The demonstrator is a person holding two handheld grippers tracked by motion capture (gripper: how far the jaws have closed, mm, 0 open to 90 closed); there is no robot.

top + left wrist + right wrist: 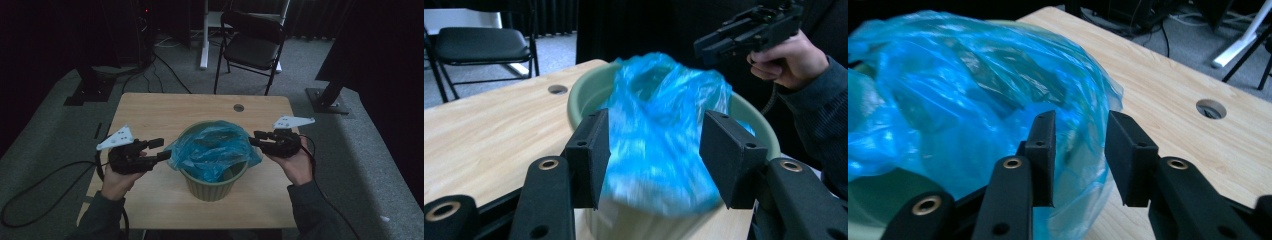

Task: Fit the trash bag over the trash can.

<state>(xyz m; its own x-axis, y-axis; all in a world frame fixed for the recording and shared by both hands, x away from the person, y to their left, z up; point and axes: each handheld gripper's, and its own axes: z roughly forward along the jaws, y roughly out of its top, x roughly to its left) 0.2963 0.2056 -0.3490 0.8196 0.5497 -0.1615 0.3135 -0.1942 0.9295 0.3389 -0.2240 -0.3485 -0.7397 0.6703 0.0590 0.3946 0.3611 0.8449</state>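
On the wooden table (150,112), both grippers (159,149) (256,138) gape beside the blue bag (212,147)

the high view is dim, its upper corners and sides sinking to near black; only the counter (150,115) catches soft, even light, with faint shadows. the left gripper view is brighter, but the blue bag (664,140) is smeared by motion blur. the right gripper view is sharper, with pale glare on the bag's folds.
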